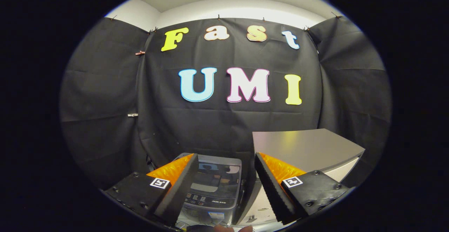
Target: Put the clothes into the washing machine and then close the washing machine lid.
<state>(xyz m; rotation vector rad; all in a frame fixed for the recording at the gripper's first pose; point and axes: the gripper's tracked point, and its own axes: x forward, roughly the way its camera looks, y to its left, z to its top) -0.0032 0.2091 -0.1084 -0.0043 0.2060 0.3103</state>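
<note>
At the bottom middle of the frame the claw (226,176) is spread wide and grips nothing. Between its fingers, a little beyond them, sits the washer (214,190), seen from above, its dark lid (219,177) lying flat and closed with a row of buttons along the near edge. To the lower right, just beside the washer, stands a grey tabletop (308,147). Behind both hangs the black cloth wall (105,102).
</note>
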